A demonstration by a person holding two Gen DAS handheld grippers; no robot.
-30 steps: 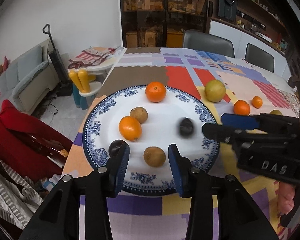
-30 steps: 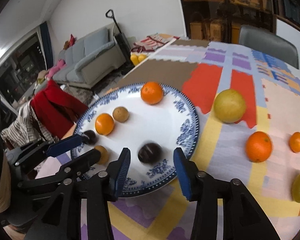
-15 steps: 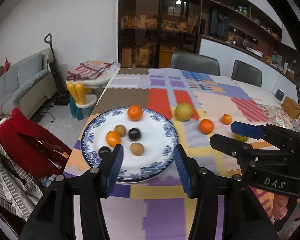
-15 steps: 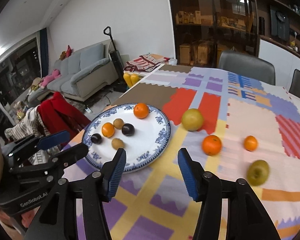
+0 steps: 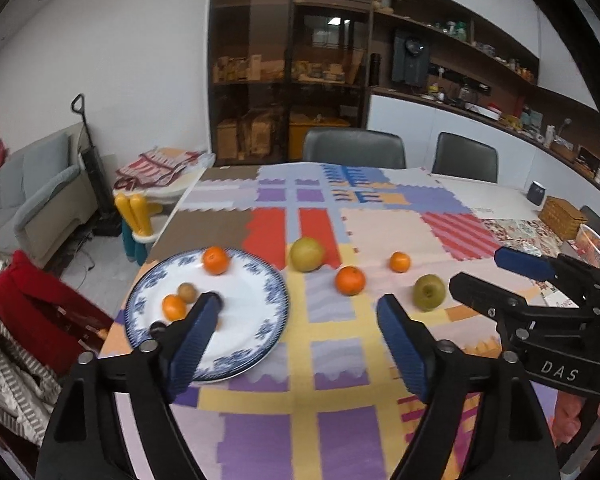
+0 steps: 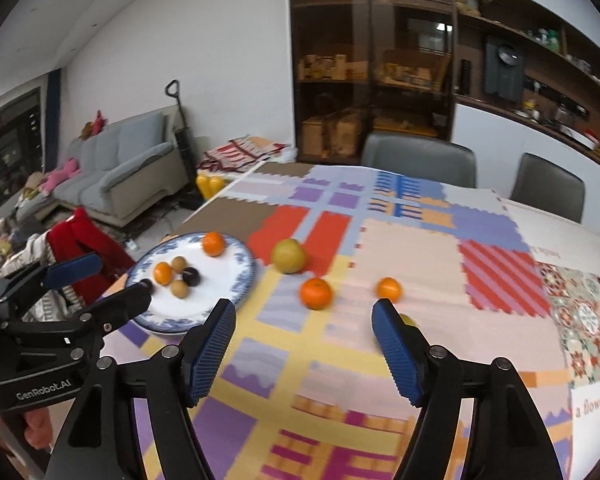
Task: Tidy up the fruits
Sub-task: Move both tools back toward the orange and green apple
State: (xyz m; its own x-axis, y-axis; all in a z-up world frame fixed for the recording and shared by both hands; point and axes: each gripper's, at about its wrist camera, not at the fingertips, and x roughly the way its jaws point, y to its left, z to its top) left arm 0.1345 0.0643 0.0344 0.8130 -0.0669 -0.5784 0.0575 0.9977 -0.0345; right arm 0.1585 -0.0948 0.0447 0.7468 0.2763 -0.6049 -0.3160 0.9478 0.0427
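Fruit is split between the plate at the table's left edge and the bare cloth toward the table's middle. On the plate: two oranges, two brown fruits and two dark plums. Off the plate: a yellow-green pear just beside the plate's right rim, an orange, a small orange, and a green apple nearest the table's near edge.

Left gripper: jaws opening, wide apart, nothing between the fingers. Its left finger overlaps the plate in view and covers some of the fruit there; the plate fruit lies beyond that fingertip.

Right gripper: jaws opening, wide, empty. The two loose oranges lie beyond the fingertips; the apple shows only as a sliver behind the right fingertip. Both grippers sit above the cloth, clear of all fruit.
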